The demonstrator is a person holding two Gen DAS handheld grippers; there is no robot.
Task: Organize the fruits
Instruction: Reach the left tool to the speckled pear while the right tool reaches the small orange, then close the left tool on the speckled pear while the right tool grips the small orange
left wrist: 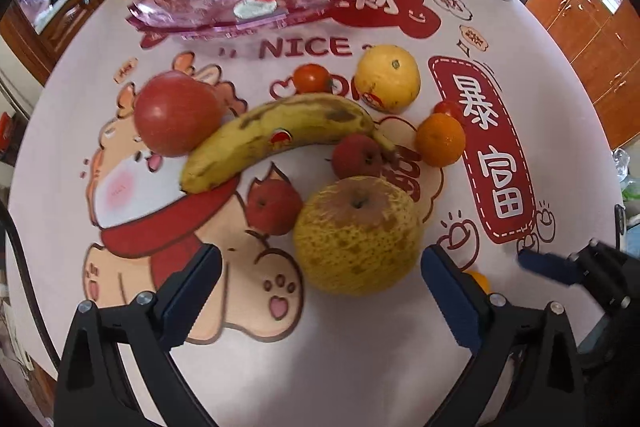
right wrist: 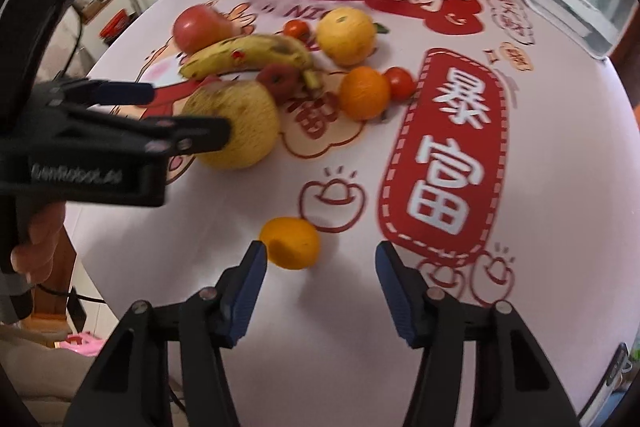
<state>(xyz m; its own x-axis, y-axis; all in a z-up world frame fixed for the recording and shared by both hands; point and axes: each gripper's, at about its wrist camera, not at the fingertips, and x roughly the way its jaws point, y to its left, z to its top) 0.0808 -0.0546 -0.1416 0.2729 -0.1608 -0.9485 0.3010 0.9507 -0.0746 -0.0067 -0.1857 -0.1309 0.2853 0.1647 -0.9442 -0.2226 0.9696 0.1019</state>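
Right tongs (right wrist: 320, 277) hang unclenched just short of the lone orange (right wrist: 291, 243), which sits toward their left finger; left tongs (left wrist: 320, 287), also released, straddle the pear (left wrist: 357, 235).

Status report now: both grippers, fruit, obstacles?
Left gripper open around speckled yellow pear. Right gripper open at small orange mandarin. Pink glass plate empty.
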